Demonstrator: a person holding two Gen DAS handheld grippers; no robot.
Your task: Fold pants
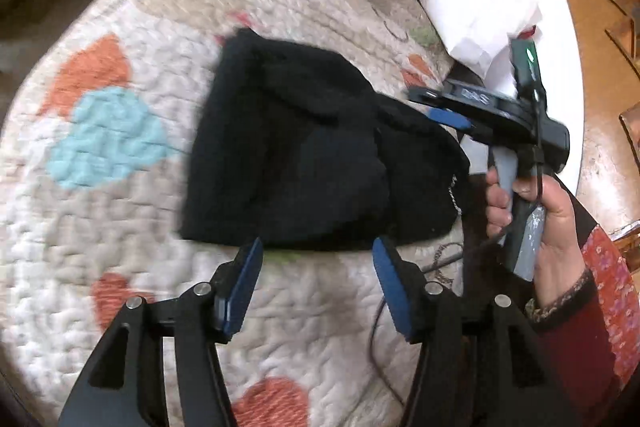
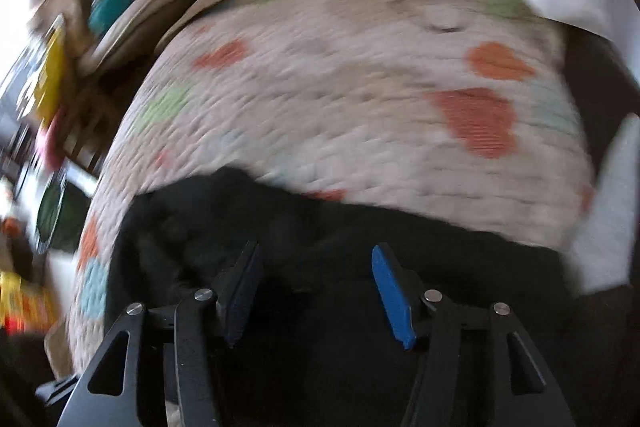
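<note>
Black pants (image 1: 320,155) lie folded into a compact bundle mid-quilt (image 1: 120,187), apparently set down for the next fold; left gripper (image 1: 318,285) hovers just off the bundle's near edge, released and empty, right gripper (image 2: 316,287) above it, likewise released.

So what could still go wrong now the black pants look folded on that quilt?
Some guesses. The folded pants sit as a loose bundle on the soft quilt; both grippers are open and empty, so nothing pins the layers. The right gripper hovers over the bundle's edge and could snag it. A thin chain dangles at the bundle's right edge, and a cable lies beside the left gripper; either might catch.
</note>
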